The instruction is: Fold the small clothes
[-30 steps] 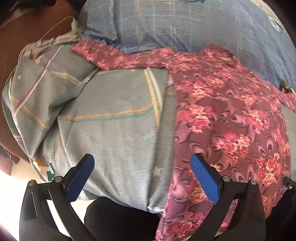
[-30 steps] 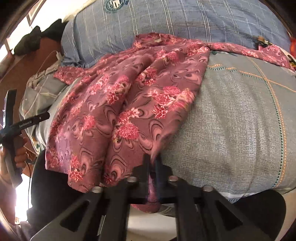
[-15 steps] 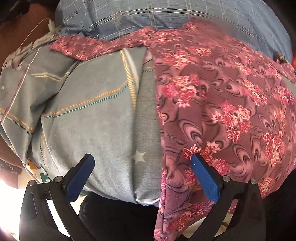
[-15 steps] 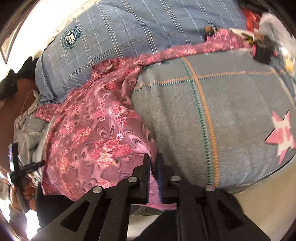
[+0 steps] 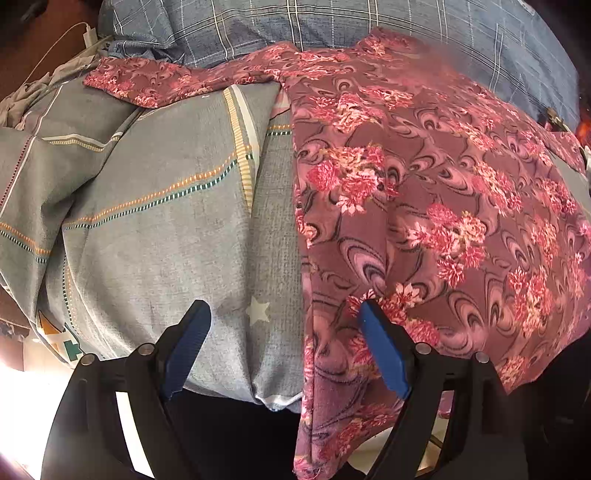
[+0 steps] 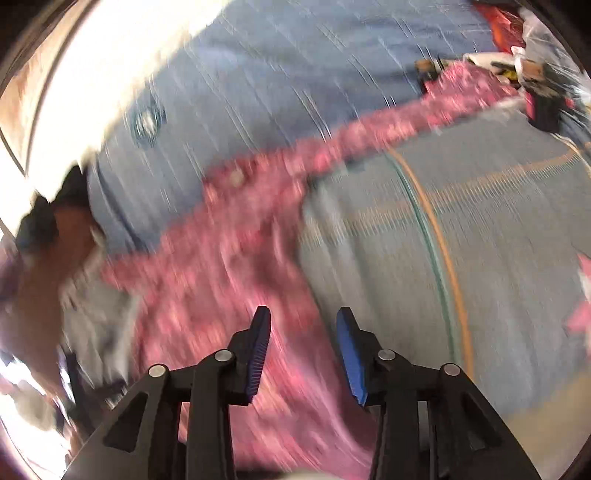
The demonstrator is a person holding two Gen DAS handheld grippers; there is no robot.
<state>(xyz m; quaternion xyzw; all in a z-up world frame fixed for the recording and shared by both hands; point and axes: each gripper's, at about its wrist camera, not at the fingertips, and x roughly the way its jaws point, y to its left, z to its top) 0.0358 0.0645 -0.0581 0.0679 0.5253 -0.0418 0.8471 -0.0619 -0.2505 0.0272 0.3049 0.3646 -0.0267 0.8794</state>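
My left gripper (image 5: 284, 347) is open, its blue pads (image 5: 186, 341) spread wide and holding nothing. The left pad sits over the grey sheet (image 5: 162, 229); the right pad sits over the near part of the floral garment (image 5: 424, 206). The garment's straight left edge runs between the two pads, from the near hem away toward the pillow.

My right gripper (image 6: 303, 350) is also open, with a clear gap between its pads (image 6: 258, 350) and nothing between them. This view is motion-blurred, so detail is limited. The garment (image 6: 229, 266) lies below and to the left of the fingers; the sheet (image 6: 424, 258) lies to the right, crossed by an orange and green stripe (image 6: 443, 266).

The garment lies spread flat on the sheet, pattern side up. Its near hem hangs over the bed's front edge. One sleeve (image 5: 155, 79) extends to the far left along the foot of a blue checked pillow (image 5: 332, 26), which lies beyond the garment. A white cable (image 5: 59, 40) lies at the far left corner.
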